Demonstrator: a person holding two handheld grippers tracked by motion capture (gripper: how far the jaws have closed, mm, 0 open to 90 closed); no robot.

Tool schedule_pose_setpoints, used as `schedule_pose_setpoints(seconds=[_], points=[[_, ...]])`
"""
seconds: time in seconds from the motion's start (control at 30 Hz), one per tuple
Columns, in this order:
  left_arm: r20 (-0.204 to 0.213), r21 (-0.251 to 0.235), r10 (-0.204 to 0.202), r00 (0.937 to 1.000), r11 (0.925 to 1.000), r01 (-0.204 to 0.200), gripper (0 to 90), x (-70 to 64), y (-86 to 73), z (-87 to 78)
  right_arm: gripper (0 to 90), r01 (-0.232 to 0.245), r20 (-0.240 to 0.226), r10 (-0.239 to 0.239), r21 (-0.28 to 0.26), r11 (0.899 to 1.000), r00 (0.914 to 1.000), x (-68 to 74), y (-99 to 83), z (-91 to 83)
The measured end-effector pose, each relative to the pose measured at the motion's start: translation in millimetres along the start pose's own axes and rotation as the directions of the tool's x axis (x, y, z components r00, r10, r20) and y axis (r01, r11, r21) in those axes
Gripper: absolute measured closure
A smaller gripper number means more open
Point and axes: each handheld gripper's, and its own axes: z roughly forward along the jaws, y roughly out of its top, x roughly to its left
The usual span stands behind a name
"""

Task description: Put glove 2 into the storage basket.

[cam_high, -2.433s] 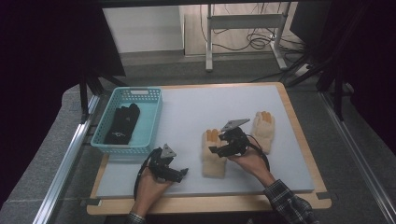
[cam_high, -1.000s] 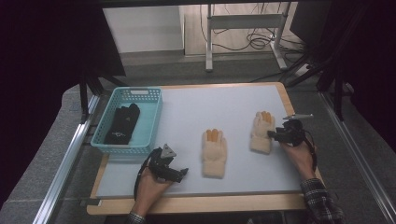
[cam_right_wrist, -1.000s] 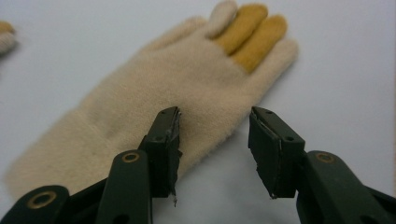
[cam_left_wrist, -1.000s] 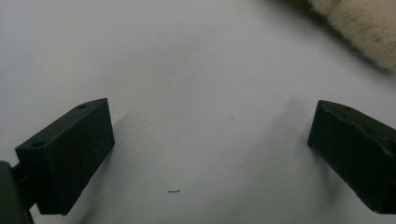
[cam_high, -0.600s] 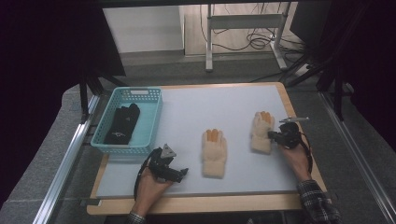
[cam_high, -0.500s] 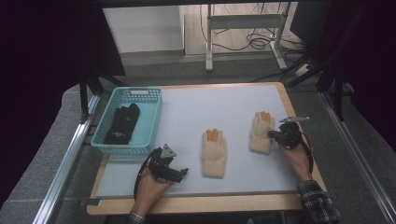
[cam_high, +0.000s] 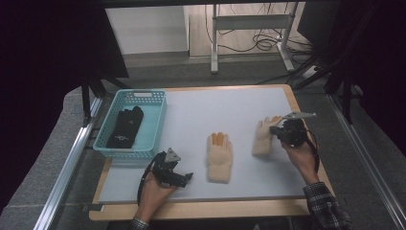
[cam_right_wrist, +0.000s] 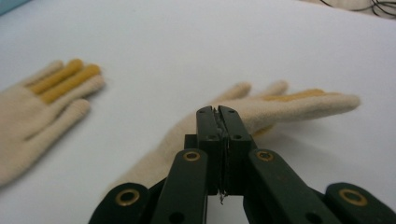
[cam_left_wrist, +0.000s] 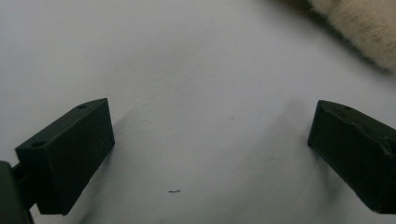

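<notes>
Two cream knit gloves with yellow-orange fingers lie flat on the white mat. One glove (cam_high: 219,155) (cam_right_wrist: 37,107) is in the middle; its fuzzy edge (cam_left_wrist: 359,28) also shows in the left gripper view. The other glove (cam_high: 262,136) (cam_right_wrist: 280,105) lies to its right. My right gripper (cam_high: 274,130) (cam_right_wrist: 217,111) is shut, its tips low over that right glove's palm edge, with no fabric visible between the jaws. My left gripper (cam_high: 186,178) (cam_left_wrist: 210,112) rests open near the front of the mat, left of the middle glove, with bare mat between its jaws.
A teal basket (cam_high: 155,122) stands at the mat's left side with a black glove pair (cam_high: 125,127) inside. The wooden table edge (cam_high: 306,108) runs close to the right of my right hand. A metal stand (cam_high: 249,21) is on the floor beyond.
From the middle glove, my right hand swung out to the right, then edged slightly left onto the right glove. The gloves and my left gripper stayed put.
</notes>
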Motion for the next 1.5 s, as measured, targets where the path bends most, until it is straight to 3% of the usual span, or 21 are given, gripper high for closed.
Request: schedule_pose_setpoints(seconds=[0.13, 0.33, 0.47, 0.57, 0.73, 0.9, 1.07, 1.13, 1.5], points=[[0.000, 0.001, 0.000, 1.0000, 1.0000, 0.000, 0.6, 0.0, 0.0, -0.1, 86.3, 0.029, -0.032, -0.029, 0.005, 1.000, 0.9991, 17.3, 14.2, 12.7], [0.000, 0.001, 0.000, 1.0000, 1.0000, 0.000, 0.6, 0.0, 0.0, -0.1, 83.7, 0.033, -0.087, -0.032, 0.010, 0.999, 0.9957, 34.1, 24.2, 30.6], [0.000, 0.000, 0.000, 1.0000, 1.0000, 0.000, 0.6, 0.0, 0.0, -0.1, 75.9, 0.037, -0.138, -0.036, -0.002, 0.999, 0.9898, 48.6, 32.3, 40.6], [0.000, 0.000, 0.000, 1.0000, 1.0000, 0.000, 0.6, -0.1, 0.0, -0.1, 71.4, 0.062, -0.136, -0.063, -0.008, 0.998, 0.9888, 55.7, 37.4, 43.0], [0.000, 0.000, 0.000, 1.0000, 1.0000, 0.000, 0.6, 0.0, 0.0, -0.1, 66.1, 0.071, -0.116, -0.068, 0.015, 0.997, 0.9909, 49.9, 32.7, 46.1], [0.000, 0.000, 0.000, 1.0000, 1.0000, 0.000, 0.6, -0.1, 0.0, -0.1, 54.1, 0.091, -0.111, -0.086, 0.039, 0.995, 0.9900, 44.3, 20.6, 54.8], [0.000, 0.000, 0.000, 1.0000, 1.0000, 0.000, 0.6, -0.1, 0.0, -0.1, 44.7, 0.156, -0.129, -0.148, 0.056, 0.986, 0.9805, 47.1, 11.7, 71.1], [0.000, -0.001, 0.000, 1.0000, 1.0000, 0.000, 0.6, 0.0, 0.0, 0.0, 42.2, 0.196, -0.153, -0.186, 0.058, 0.979, 0.9707, 48.0, 8.4, 80.2], [0.000, 0.000, 0.001, 1.0000, 1.0000, -0.001, 0.6, 0.0, 0.0, -0.1, 42.0, 0.248, -0.169, -0.233, 0.072, 0.966, 0.9576, 48.8, 3.2, 101.8]])
